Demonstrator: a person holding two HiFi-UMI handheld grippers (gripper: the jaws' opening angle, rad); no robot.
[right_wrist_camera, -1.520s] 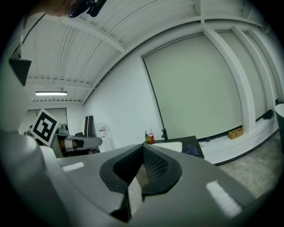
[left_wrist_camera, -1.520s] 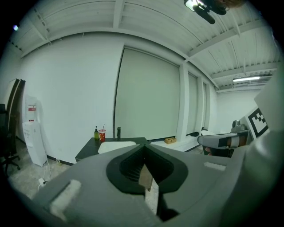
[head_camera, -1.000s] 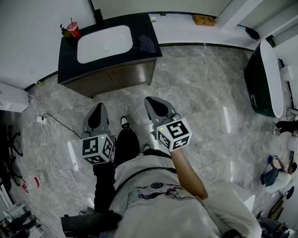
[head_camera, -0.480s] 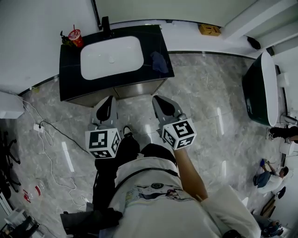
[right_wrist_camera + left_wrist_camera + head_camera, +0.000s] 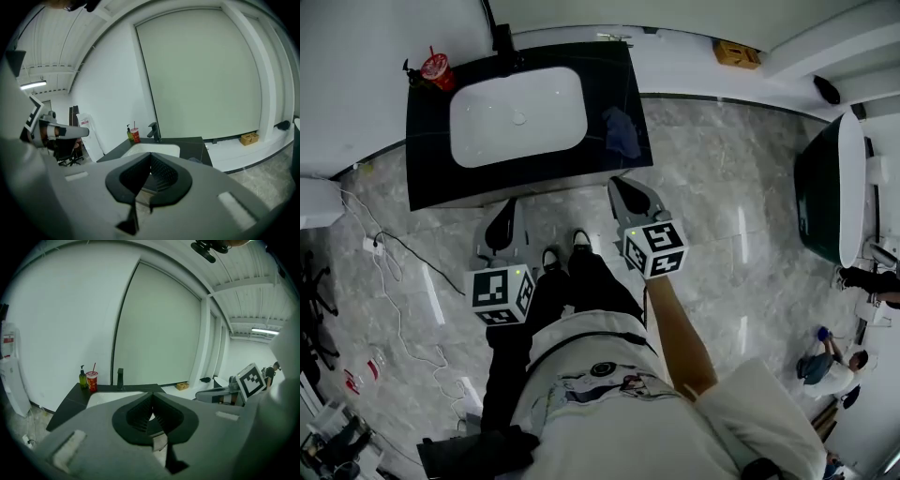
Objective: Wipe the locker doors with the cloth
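Both grippers are empty. Left gripper: jaws fully together, nothing between the pads. Right gripper: same, jaws pressed shut, nothing held.

Head view: the person stands at a black vanity counter with a white sink set into it. Both grippers are held out ahead of the body, side by side and apart, pointing at the counter's near edge and tilted somewhat down. The left gripper's tip is over the floor just short of the counter edge, and the right one's is right at the edge.

The cloth is blue and crumpled. It lies on the countertop just right of the sink, ahead of the right gripper and not touched by either gripper.

At the back of the counter, the faucet sits behind the sink. The red cup with a straw stands in the far left corner, with the green soap bottle beside it.

A cardboard box sits on the white ledge at the back right. A dark bathtub is at the right edge. A white cable runs along the floor on the left.
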